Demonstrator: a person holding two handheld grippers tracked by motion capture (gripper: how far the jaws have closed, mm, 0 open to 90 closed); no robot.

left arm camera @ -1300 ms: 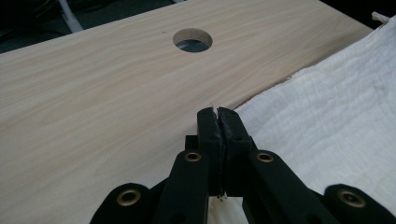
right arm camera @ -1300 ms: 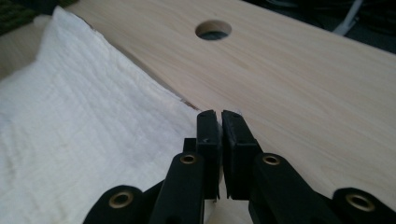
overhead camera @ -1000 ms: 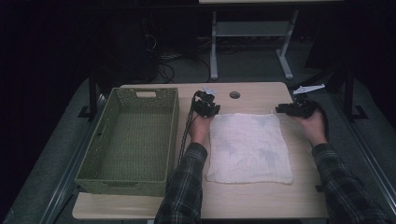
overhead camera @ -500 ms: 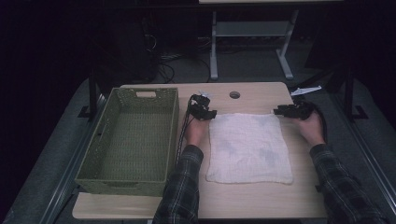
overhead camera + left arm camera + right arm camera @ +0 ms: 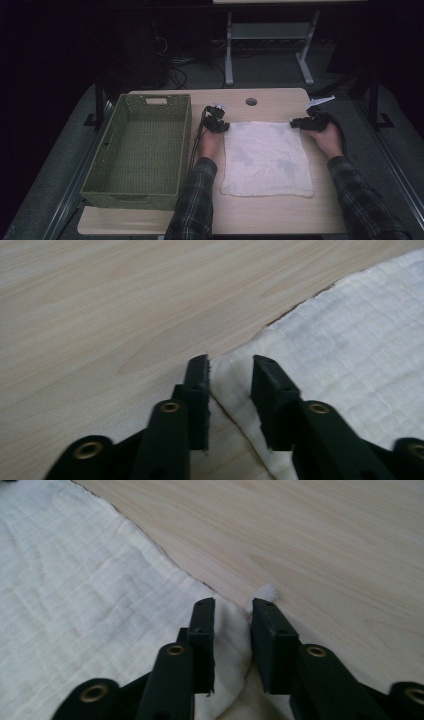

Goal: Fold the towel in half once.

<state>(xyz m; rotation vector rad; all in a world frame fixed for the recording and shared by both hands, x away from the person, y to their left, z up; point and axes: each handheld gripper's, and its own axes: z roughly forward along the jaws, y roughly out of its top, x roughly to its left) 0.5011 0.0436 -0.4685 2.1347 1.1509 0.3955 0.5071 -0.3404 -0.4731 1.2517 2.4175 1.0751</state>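
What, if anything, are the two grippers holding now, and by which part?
Nothing is clamped yet. The left gripper and right gripper each straddle a far corner of the white towel; their jaws have just been closing, but gaps show beside the cloth.

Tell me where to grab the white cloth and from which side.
Grip the white cloth at its two far corners, coming down from above. It lies flat on the table, so only the thin corners offer the jaws a bite. The left gripper and the right gripper already straddle those corners, and their jaws have just been closing.
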